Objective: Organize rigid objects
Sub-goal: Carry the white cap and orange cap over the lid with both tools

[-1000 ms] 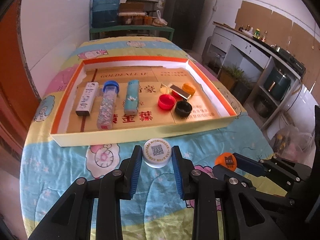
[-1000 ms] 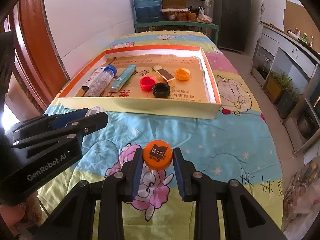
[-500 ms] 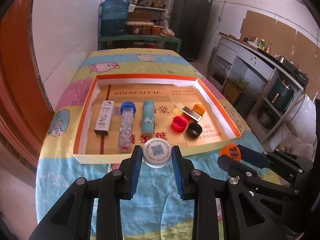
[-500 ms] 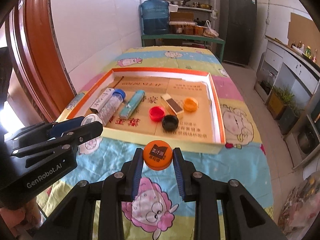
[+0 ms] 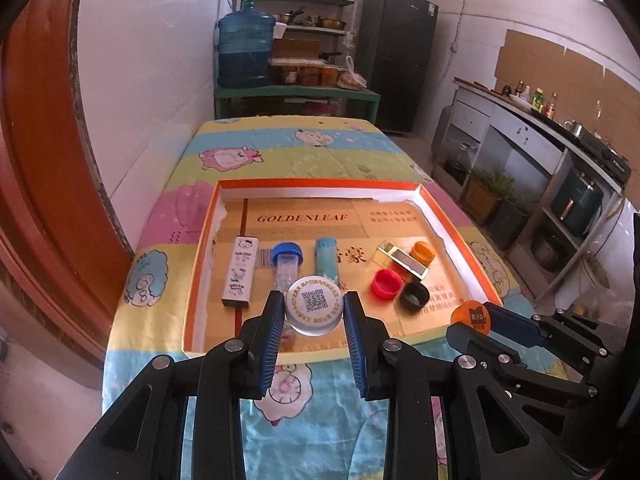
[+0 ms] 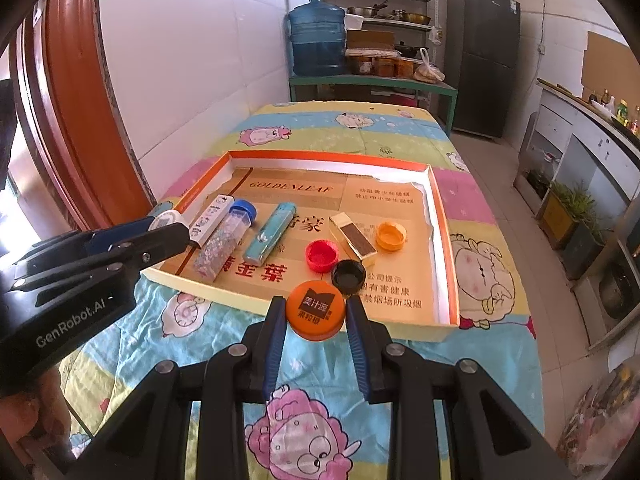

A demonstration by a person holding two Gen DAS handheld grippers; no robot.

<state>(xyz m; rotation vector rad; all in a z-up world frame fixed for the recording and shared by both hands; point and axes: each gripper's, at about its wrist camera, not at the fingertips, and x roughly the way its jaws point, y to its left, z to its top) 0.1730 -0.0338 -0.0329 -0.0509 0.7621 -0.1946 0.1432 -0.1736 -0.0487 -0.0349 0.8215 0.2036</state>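
Observation:
My left gripper (image 5: 314,312) is shut on a white cap with a QR code (image 5: 315,306), held in the air over the near part of the orange-rimmed cardboard tray (image 5: 320,186). My right gripper (image 6: 316,314) is shut on an orange cap with black print (image 6: 316,309), lifted just before the tray's near wall (image 6: 224,297). In the tray lie a white box (image 5: 240,272), a blue-capped clear tube (image 6: 224,246), a teal tube (image 6: 270,232), a gold box (image 6: 354,240), and red (image 6: 321,255), black (image 6: 348,274) and orange (image 6: 391,235) caps.
The tray rests on a table under a cartoon-print cloth (image 6: 360,128). A white wall and a red-brown door frame (image 6: 72,120) run along the left. A water jug (image 6: 317,40) stands on a green shelf behind the table; counters line the right.
Both grippers rose and moved toward the tray with their caps still held. The white cap now hangs over the tray's near part, and the orange cap is at the near wall.

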